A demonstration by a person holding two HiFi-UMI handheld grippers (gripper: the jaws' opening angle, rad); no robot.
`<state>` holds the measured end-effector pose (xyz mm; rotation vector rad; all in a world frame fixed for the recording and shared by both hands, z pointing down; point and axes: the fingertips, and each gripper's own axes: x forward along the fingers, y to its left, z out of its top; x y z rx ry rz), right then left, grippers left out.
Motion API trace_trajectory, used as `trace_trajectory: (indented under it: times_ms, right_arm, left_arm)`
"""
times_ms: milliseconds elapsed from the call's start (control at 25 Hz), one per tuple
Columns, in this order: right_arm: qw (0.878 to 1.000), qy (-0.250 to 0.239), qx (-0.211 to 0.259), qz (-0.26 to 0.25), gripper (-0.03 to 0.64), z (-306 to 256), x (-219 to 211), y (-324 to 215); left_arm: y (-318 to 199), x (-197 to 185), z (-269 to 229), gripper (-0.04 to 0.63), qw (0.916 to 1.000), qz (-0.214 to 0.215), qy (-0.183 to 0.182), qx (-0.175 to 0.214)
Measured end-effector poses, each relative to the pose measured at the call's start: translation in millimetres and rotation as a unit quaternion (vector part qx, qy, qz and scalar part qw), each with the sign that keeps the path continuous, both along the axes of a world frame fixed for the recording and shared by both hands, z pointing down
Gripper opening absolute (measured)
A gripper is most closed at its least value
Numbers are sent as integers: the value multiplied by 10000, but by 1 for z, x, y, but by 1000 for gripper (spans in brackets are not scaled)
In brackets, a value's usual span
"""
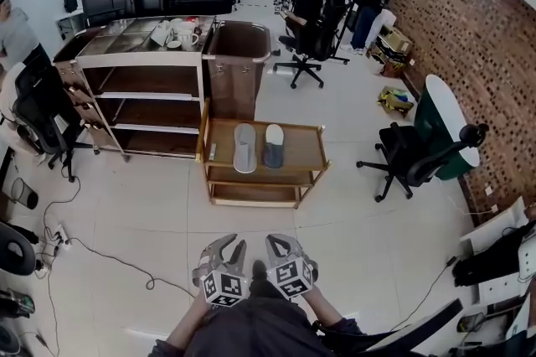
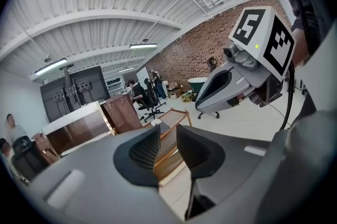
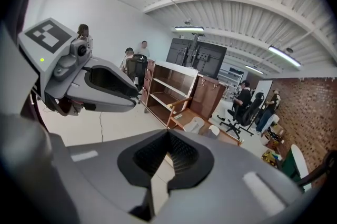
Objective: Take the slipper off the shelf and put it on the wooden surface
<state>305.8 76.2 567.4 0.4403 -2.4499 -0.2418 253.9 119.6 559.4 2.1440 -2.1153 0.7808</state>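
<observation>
Two slippers lie side by side on the top of a low wooden cart: a grey slipper and a white and blue slipper. The brown shelf unit stands to the cart's left, and its shelves look bare. Both grippers hang close to my body, well short of the cart. My left gripper has a narrow gap between its jaws and nothing in it. My right gripper is shut and empty. The slippers show small beyond its jaws.
A brown bin stands behind the cart. Black office chairs stand at the right and the left. A cable runs over the tiled floor at my left. People sit and stand at the far back.
</observation>
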Motion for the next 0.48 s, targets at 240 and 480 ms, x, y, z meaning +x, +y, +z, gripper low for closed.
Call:
trace_trajectory:
  times_ms: [240, 480]
  right_arm:
    - [10000, 24, 27, -90, 2, 0, -6, 6]
    - [9998, 39, 4, -169, 2, -1, -8, 14]
  left_arm:
    - [7, -4, 3, 115, 10000, -51, 70, -47]
    - [12, -6, 4, 115, 9999, -75, 106, -72]
